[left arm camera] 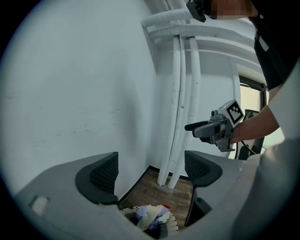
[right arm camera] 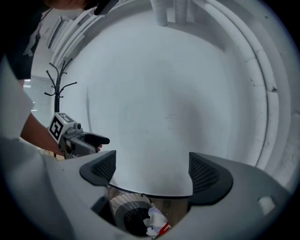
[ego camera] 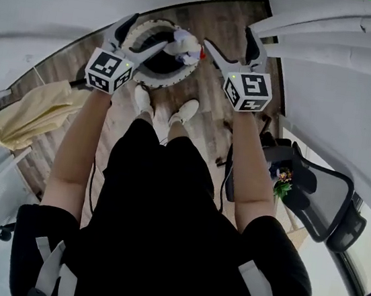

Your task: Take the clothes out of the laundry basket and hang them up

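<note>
Both sets of jaws wide, nothing grabbed

We've got the left hand-held gripper and right hand-held gripper spread open and empty, held above the laundry basket on the wood floor by the white wall. The clothes are bunched up inside it.

Black clothing, white shoes; left gripper, right gripper grey, black-white marker cubes.

No text, brand or number is legible anywhere. The only signs are black-and-white square marker patterns (coded, no letters) on the left white plastic cube of the left gripper and on the right white plastic cube of the right gripper.
</note>
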A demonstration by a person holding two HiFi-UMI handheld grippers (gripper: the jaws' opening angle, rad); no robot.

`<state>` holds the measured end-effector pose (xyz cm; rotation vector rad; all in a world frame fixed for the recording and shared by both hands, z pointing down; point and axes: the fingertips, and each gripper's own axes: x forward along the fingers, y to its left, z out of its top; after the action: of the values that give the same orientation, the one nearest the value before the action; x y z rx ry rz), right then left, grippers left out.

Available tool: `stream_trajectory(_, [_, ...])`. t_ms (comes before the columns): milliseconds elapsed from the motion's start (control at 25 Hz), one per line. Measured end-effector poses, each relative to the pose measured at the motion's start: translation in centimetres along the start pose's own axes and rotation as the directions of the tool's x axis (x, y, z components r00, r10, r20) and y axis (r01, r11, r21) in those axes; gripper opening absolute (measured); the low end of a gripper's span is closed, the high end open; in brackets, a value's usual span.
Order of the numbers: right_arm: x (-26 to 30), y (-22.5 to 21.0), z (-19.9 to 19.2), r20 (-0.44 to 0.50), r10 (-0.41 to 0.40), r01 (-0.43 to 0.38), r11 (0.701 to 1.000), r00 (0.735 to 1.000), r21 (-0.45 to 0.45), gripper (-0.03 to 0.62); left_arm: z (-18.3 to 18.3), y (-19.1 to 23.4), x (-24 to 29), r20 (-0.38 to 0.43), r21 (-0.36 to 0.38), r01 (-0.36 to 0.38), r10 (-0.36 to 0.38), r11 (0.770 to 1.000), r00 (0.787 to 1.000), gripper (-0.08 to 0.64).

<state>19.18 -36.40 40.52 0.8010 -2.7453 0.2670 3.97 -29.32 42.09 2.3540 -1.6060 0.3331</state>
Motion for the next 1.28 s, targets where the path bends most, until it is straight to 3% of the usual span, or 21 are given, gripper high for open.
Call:
stream_trajectory(240, [1.3, -2.4, -10.7, -0.098, -0.128, 0.141, 0.978, 0.987, 0.152, 0.471, -7.3, 0.8, 8.8, -0.13, 0.049, 0.156, -0.149, 0.987, 0.98, 0.448])
stream_trajectory(480, [4.6, -2.8, -22.5, -0.191, -0.2, 0.25, 0.923, 0.961, 0.294, 0.451, -17.2, 1.2, 15.9, -0.267, 0.057, 0.274, -0.25, 0.96, 0.931, 0.448])
stream_trajectory(600, [6.2, -2.8, -28.1, -0.235, -0.222, 0.296, 0.886, 0.946, 0.356, 0.442, -22.3, 1.6, 18.5, -0.336, 0.056, 0.3, -0.265, 0.952, 0.904, 0.446])
stream_trajectory(920, [8.4, -3.8, -40.3, -0.33, -0.277, 0.418, 0.748, 0.902, 0.515, 0.417, -34.1, 3.0, 24.5, -0.508, 0.061, 0.328, -0.253, 0.943, 0.823, 0.436])
stream_trajectory(1280, [11.2, -4.5, -48.1, -0.384, -0.284, 0.469, 0.667, 0.879, 0.58, 0.387, -42.5, 3.4, 28.5, -0.614, 0.083, 0.374, -0.248, 0.924, 0.749, 0.428])
